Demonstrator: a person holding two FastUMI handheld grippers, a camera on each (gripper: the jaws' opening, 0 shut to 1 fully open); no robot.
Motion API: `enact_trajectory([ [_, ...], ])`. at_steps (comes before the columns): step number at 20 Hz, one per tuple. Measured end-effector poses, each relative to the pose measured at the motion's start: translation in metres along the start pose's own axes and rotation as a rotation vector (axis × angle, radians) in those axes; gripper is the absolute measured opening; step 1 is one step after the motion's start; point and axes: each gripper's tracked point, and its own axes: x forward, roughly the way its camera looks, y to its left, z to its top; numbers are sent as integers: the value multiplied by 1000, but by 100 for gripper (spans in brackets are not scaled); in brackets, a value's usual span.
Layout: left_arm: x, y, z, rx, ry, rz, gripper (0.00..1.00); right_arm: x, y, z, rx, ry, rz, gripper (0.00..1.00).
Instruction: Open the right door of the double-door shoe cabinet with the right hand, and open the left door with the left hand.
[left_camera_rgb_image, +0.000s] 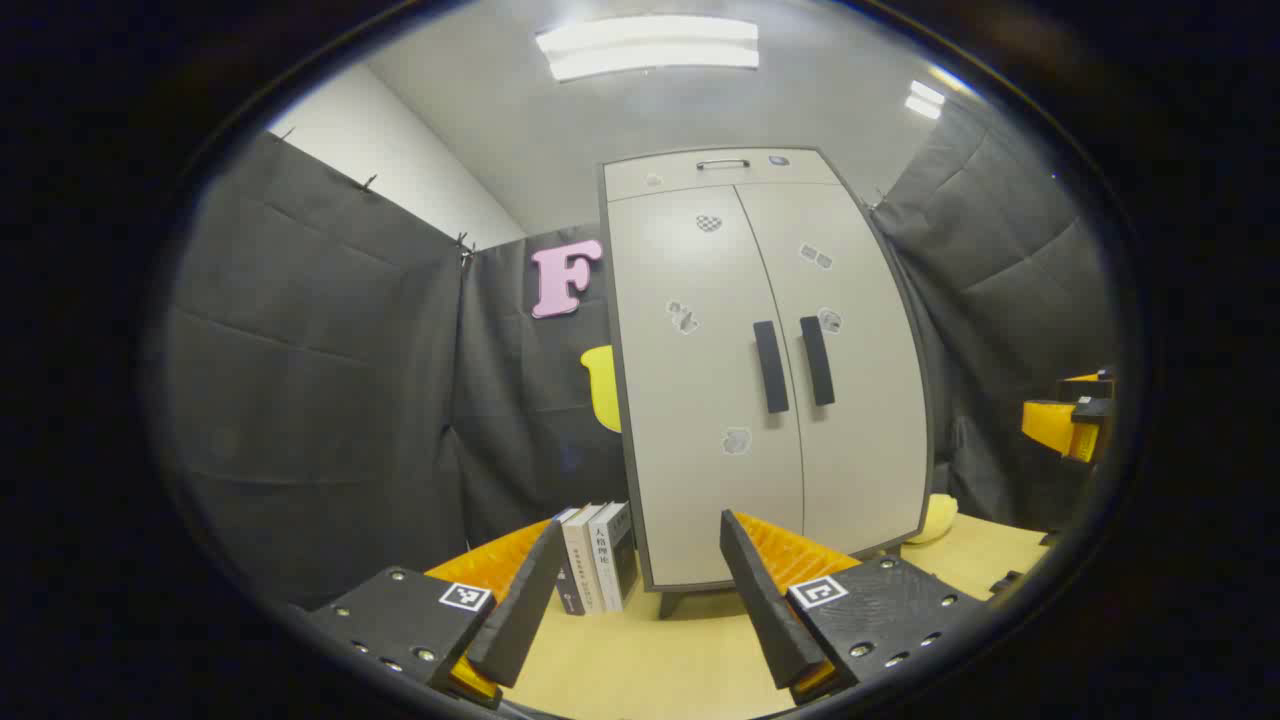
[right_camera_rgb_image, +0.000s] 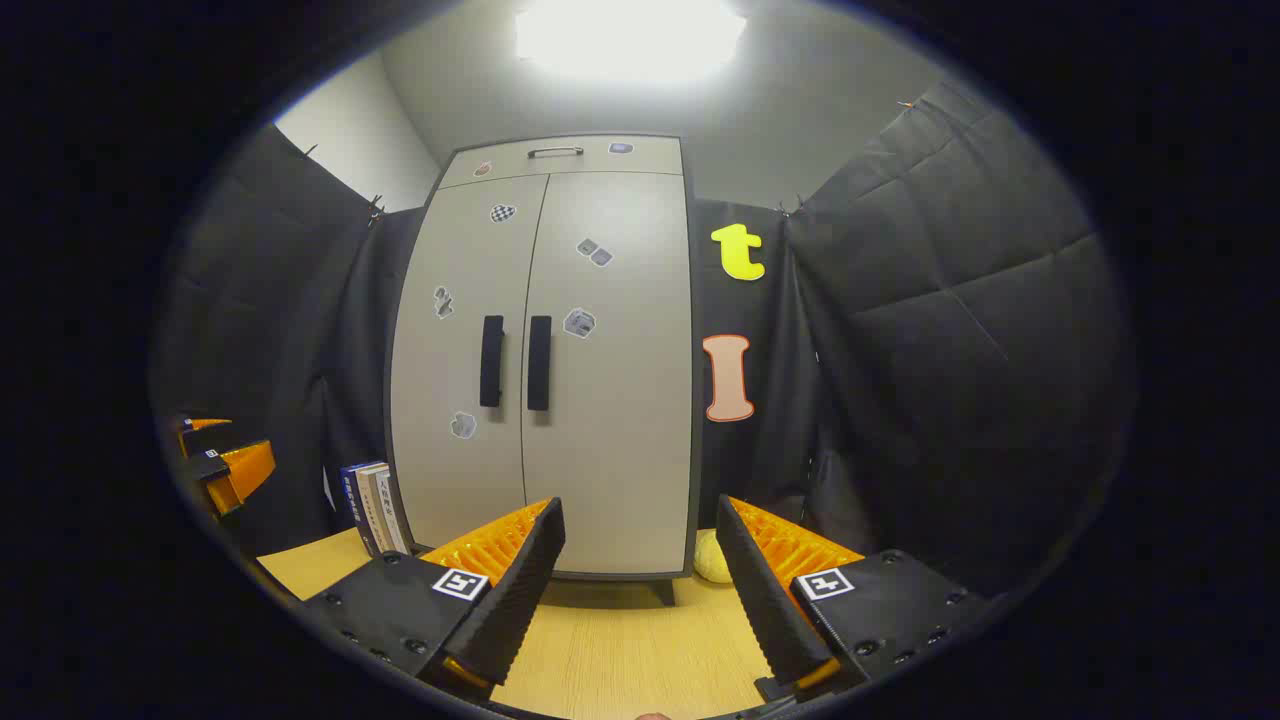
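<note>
A light grey double-door shoe cabinet (left_camera_rgb_image: 760, 370) (right_camera_rgb_image: 550, 370) stands on a wooden table with both doors closed. Its left door carries a dark vertical handle (left_camera_rgb_image: 771, 367) (right_camera_rgb_image: 491, 360), and the right door's handle (left_camera_rgb_image: 817, 360) (right_camera_rgb_image: 539, 362) sits just beside it. My left gripper (left_camera_rgb_image: 640, 530) is open, well short of the cabinet, aimed at the lower part of the left door. My right gripper (right_camera_rgb_image: 640, 515) is open too, pointing at the right door's lower edge. At the right rim of the left gripper view I see the right gripper (left_camera_rgb_image: 1075, 420); the left gripper (right_camera_rgb_image: 215, 465) appears at the left rim of the right gripper view.
Several books (left_camera_rgb_image: 598, 555) (right_camera_rgb_image: 373, 505) stand upright against the cabinet's left side. A pale yellow soft object (left_camera_rgb_image: 938, 518) (right_camera_rgb_image: 713, 556) lies by its right foot. The wooden table (left_camera_rgb_image: 650, 660) (right_camera_rgb_image: 620, 650) stretches in front. A drawer with a metal handle (left_camera_rgb_image: 722, 163) tops the cabinet.
</note>
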Motion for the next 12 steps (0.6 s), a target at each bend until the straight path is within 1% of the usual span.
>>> enact_trajectory([
  [12, 2, 3, -5, 1, 8, 13, 92, 10, 4, -1, 5, 11, 8, 96],
])
